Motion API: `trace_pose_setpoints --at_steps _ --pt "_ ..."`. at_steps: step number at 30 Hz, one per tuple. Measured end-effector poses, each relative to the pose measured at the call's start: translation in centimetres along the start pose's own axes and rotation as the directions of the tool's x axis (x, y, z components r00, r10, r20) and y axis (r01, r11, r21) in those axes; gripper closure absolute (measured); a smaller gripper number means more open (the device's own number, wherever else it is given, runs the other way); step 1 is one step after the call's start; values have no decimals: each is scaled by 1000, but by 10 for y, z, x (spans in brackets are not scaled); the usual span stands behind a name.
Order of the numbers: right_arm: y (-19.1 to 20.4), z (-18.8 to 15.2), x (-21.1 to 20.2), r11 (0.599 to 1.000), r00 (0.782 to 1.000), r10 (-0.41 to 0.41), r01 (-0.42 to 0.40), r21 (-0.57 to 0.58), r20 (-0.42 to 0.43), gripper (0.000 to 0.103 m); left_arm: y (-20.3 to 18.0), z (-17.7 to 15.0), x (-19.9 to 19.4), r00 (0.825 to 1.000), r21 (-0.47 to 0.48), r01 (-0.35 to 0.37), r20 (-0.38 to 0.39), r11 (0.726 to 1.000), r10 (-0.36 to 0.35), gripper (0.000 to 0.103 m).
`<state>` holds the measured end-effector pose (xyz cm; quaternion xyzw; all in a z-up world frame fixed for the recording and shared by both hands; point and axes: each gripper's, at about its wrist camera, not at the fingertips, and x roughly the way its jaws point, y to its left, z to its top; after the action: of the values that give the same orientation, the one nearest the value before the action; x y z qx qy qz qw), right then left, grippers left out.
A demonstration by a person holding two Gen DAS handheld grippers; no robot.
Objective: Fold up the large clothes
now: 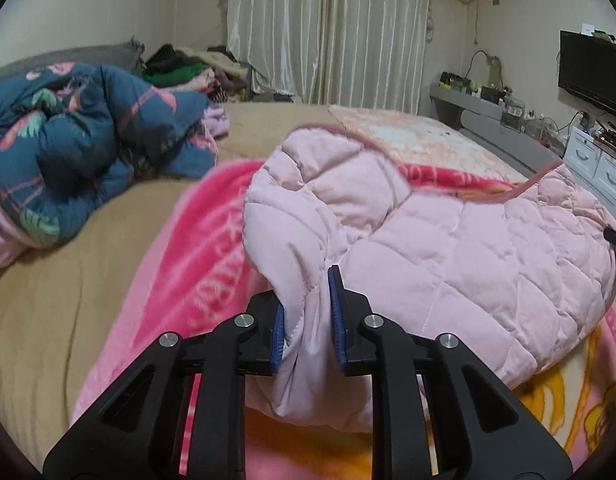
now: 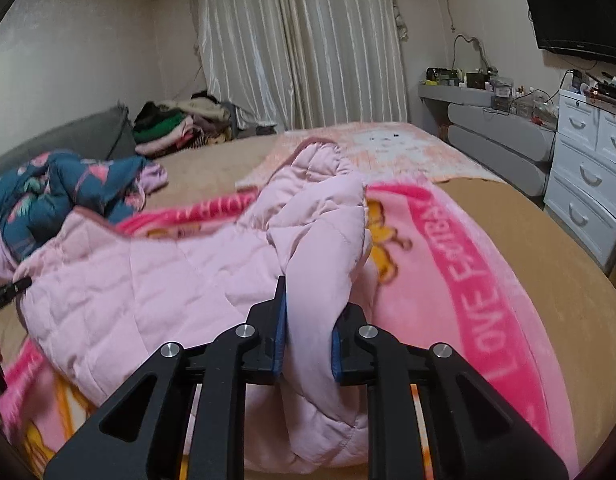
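While the pink quilted garment (image 1: 448, 248) drapes the bed (image 1: 47, 300), both grippers' fingers (image 1: 340, 320) (image 2: 281, 324) clench its fabric.

The right tool (image 2: 308, 324) pinches a fold of the pink quilted jacket (image 2: 155, 280). Under it lies a pink blanket (image 2: 468, 280); the bed (image 2: 568, 272) extends beyond.

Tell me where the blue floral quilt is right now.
The blue floral quilt lies bunched at the far left of both wrist views, on the tan bedsheet, left of the pink quilted jacket and nearer than the clothes pile.
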<state>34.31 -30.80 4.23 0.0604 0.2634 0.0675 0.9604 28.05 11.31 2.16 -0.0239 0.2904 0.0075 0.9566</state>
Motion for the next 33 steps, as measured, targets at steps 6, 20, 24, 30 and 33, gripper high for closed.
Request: trace_pose_setpoints --at_steps 6,20,24,30,33 --pt "-3 3 34 996 997 -68 69 64 -23 88 -6 16 19 999 -19 -41 13 999 41 92" --pt "-8 -22 108 965 959 -226 244 92 -169 87 -3 10 69 998 27 -48 -45 998 49 91" --pt "-10 -23 126 960 948 -244 265 85 -205 87 5 10 83 997 -3 -24 -73 1000 24 89" --pt "-16 -26 143 958 940 -234 266 103 -249 84 5 5 98 995 -7 -13 -97 1000 13 86" --pt "-14 -27 147 957 936 -240 273 98 -258 82 9 3 100 994 -24 -5 -106 1000 2 85"
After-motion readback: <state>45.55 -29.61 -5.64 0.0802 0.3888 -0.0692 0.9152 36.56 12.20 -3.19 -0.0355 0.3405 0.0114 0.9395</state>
